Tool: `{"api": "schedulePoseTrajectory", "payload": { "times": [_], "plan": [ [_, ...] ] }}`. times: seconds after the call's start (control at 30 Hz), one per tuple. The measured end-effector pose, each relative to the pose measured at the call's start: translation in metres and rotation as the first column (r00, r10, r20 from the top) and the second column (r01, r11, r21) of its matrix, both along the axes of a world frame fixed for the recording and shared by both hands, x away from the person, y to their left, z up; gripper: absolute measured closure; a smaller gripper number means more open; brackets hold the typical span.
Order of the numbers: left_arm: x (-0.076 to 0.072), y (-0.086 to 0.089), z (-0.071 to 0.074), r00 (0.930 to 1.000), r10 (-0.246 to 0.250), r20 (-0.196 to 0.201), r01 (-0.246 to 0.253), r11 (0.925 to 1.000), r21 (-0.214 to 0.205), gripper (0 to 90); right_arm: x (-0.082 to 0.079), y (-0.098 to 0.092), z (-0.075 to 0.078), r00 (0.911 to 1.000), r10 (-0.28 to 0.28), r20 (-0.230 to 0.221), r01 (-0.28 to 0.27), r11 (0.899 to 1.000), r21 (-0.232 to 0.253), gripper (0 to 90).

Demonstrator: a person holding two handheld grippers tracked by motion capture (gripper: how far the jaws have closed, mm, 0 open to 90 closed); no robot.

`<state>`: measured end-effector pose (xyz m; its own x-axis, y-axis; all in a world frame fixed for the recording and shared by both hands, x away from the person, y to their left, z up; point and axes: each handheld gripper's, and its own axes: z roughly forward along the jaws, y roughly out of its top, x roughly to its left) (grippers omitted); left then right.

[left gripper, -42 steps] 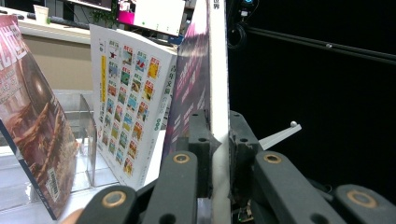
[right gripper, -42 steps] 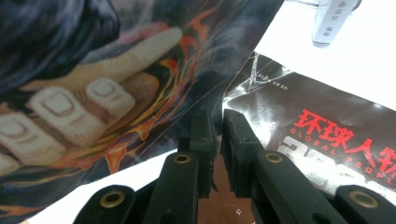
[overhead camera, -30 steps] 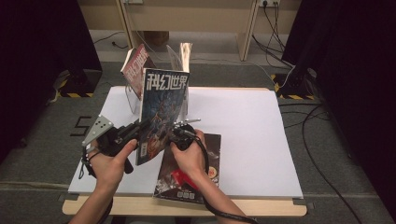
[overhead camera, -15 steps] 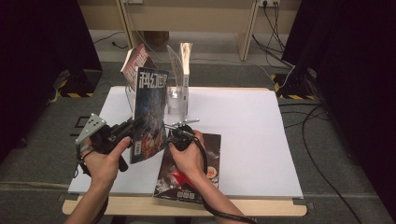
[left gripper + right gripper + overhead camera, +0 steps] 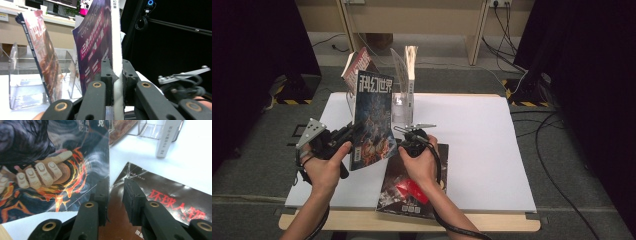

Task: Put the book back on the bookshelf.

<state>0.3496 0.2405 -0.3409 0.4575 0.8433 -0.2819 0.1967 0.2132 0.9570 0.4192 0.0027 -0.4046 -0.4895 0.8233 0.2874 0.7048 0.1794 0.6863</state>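
Magazine [image 5: 373,117] with the dark sci-fi cover stands upright above the table's [image 5: 482,145] white top, clamped at its lower left edge by the left hand-held gripper [image 5: 343,137]; in the left gripper view its white edge [image 5: 117,45] sits pinched between the two black jaws. Right hand-held gripper [image 5: 408,133] is just beside the magazine's lower right edge, jaws have just been opening, now a narrow gap with nothing pressed between them; in the right gripper view the cover edge [image 5: 75,157] lies against the left jaw. Second magazine [image 5: 412,192] with red lettering lies flat under the right hand [image 5: 419,162]. Behind, a clear acrylic stand [image 5: 404,107] holds a leaning red-covered magazine [image 5: 357,65] on the left and a thin white booklet [image 5: 411,65] upright on the right. The held magazine blocks part of the stand from the high view.
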Motion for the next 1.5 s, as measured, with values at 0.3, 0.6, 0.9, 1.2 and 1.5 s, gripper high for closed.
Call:
{"api": "schedulePoseTrajectory", "payload": {
  "times": [0.3, 0.6, 0.9, 1.2, 1.5],
  "plan": [
    [0.002, 0.009, -0.005, 0.9993, 0.036, -0.006, -0.036, 0.9994, -0.002, 82.3, 0.0, -0.017, 0.001, 0.9992, -0.031, 0.025, 0.03, 0.999, 0.035, 72.0],
    [0.007, 0.015, -0.004, 0.9977, 0.067, -0.006, -0.067, 0.9977, 0.003, 82.2, 0.001, -0.034, -0.008, 0.9982, -0.06, 0.011, 0.06, 0.998, 0.008, 71.7],
    [0.023, 0.014, -0.008, 0.9957, 0.091, -0.019, -0.091, 0.9959, 0.001, 82.2, -0.001, -0.043, -0.008, 0.9977, -0.066, 0.013, 0.066, 0.998, 0.001, 71.4],
    [0.046, 0.011, -0.007, 0.9944, 0.103, -0.023, -0.103, 0.9946, 0.012, 82.3, -0.003, -0.05, -0.01, 0.9967, -0.081, 0.006, 0.081, 0.997, 0.005, 71.3],
    [0.072, 0.007, -0.002, 0.9921, 0.124, -0.018, -0.124, 0.9919, 0.03, 82.3, -0.003, -0.055, -0.012, 0.9967, -0.08, 0.005, 0.08, 0.997, 0.001, 71.1]
  ]
}}
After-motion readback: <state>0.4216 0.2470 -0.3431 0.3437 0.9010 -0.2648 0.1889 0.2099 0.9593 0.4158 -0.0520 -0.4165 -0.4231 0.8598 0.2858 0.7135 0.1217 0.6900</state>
